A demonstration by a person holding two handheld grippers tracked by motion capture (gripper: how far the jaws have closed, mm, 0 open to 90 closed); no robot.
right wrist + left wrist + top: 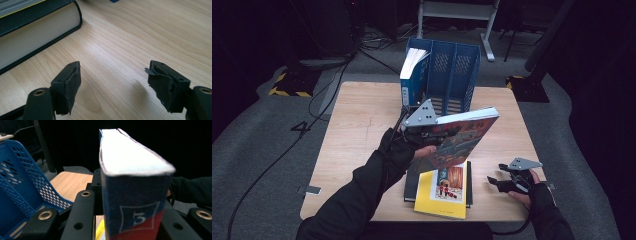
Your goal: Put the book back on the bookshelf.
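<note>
My left gripper (432, 134) is shut on a thick colourful book (462, 137), held tilted above the table in front of the blue file rack (447, 75). In the left gripper view the book (135, 195) stands between the black jaws, its spine showing a "5", with the blue rack (22, 192) at the left. A yellow book (443, 192) lies on a dark book (412, 185) at the table's front. My right gripper (495, 181) rests open low at the front right. Its pads (72, 87) hover over bare wood, the dark book (32, 30) off to the left.
A white-paged book (413, 62) stands in the rack's left slot; the other slots hold nothing. The wooden table (362, 130) has free room at left and right. Cables and a desk frame lie on the floor beyond.
</note>
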